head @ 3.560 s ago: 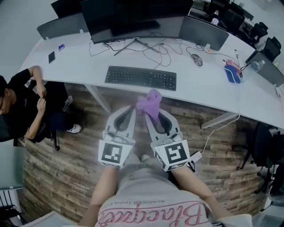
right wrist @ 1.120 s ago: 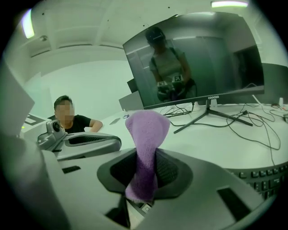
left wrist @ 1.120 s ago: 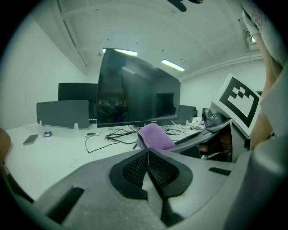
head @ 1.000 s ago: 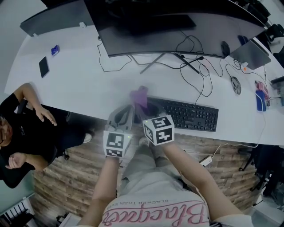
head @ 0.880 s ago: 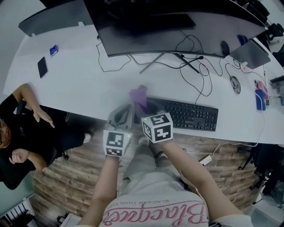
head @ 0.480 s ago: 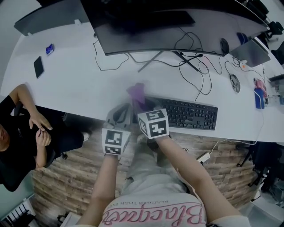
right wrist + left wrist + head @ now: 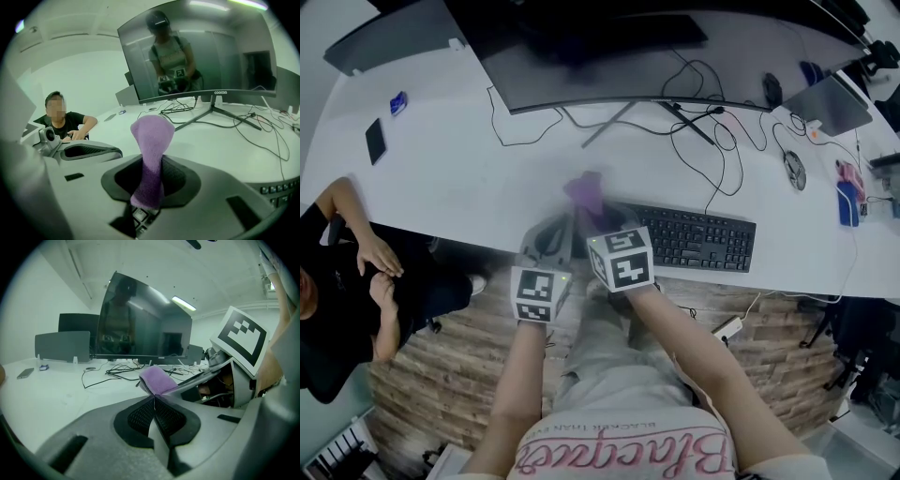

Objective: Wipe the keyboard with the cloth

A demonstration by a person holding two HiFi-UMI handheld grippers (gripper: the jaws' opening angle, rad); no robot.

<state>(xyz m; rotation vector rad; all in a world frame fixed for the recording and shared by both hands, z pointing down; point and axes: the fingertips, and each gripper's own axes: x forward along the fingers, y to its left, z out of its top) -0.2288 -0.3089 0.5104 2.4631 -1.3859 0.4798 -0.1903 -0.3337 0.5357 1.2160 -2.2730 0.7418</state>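
A black keyboard lies along the near edge of the white desk. My right gripper is shut on a purple cloth, which sticks up out of its jaws over the keyboard's left end. In the right gripper view the cloth stands upright between the pads of the right gripper, with keyboard keys just beneath. My left gripper sits close on the left, shut with nothing in it. In the left gripper view the left gripper has its pads pressed together and the cloth shows just beyond.
A wide curved monitor stands behind the keyboard, with tangled cables to its right. A mouse and a blue case lie far right, a phone far left. A person sits at the desk's left.
Since the earliest frame both grippers have come up to the desk, bringing the cloth to the keyboard's left end. In the last second the right gripper has tipped slightly lower.
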